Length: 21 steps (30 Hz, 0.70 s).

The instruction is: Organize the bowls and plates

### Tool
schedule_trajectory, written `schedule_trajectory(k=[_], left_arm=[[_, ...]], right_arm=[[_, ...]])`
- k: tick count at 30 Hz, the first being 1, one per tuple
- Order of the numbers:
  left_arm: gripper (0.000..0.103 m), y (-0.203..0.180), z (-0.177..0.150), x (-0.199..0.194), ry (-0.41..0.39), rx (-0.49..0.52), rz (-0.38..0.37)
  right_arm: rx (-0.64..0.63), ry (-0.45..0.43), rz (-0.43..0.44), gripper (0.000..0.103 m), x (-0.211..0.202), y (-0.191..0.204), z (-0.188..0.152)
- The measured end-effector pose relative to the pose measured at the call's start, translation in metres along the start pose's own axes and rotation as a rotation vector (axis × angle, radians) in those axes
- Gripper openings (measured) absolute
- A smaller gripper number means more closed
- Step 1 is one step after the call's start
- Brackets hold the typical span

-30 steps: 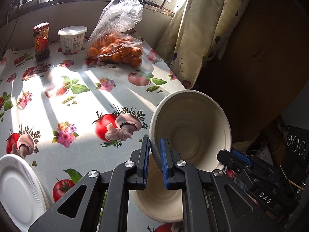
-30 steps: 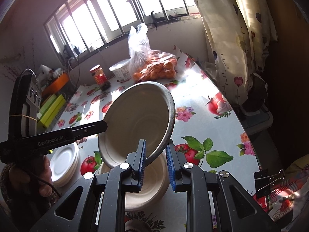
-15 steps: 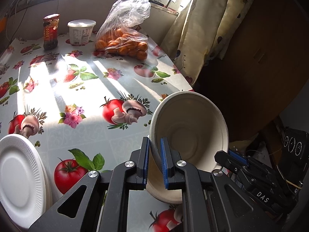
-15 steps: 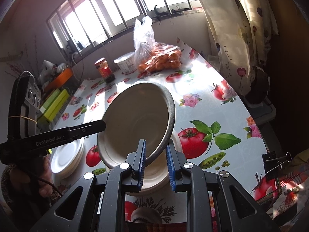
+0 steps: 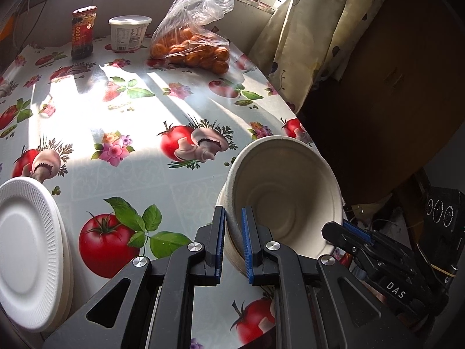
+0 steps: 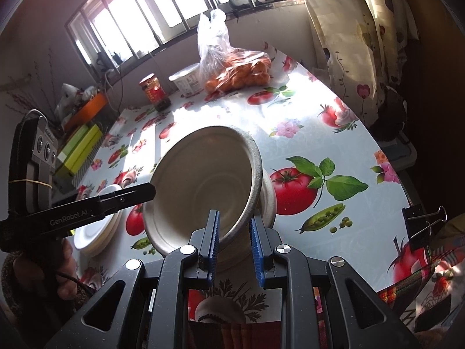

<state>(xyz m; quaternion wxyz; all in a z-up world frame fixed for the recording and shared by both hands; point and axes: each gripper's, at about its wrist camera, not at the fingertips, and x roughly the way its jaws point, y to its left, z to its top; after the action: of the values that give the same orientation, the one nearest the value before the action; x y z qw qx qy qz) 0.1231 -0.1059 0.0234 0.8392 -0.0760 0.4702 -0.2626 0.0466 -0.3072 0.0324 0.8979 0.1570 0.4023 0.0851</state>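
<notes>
A beige paper bowl [image 5: 286, 200] is tilted and rests in another bowl [image 6: 268, 197] on the table near its front right edge. My left gripper [image 5: 232, 242] straddles the bowl's near rim, jaws slightly apart. My right gripper [image 6: 234, 245] straddles the opposite rim [image 6: 244, 221], jaws wider than the rim. The bowl's inside [image 6: 203, 186] faces the right wrist view. A stack of white foam plates [image 5: 27, 250] lies at the left, also seen in the right wrist view [image 6: 97, 232].
A bag of oranges [image 5: 193, 49], a white tub [image 5: 129, 33] and a red jar [image 5: 82, 33] stand at the table's far side by the window. A curtain [image 5: 314, 43] hangs at the right. Green boxes [image 6: 78, 148] sit at the far left.
The tilted bowl has come down into the lower bowl. Both grippers' jaws have widened around its rim.
</notes>
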Motion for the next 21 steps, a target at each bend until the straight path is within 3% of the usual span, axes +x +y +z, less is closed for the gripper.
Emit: schedule_trajectory(k=[21], left_arm=[[0.012,0.0,-0.0048,0.0074,0.032,-0.008,0.01]], right_arm=[[0.008,0.007,-0.008,0.021,0.0033,-0.0047,-0.0059]])
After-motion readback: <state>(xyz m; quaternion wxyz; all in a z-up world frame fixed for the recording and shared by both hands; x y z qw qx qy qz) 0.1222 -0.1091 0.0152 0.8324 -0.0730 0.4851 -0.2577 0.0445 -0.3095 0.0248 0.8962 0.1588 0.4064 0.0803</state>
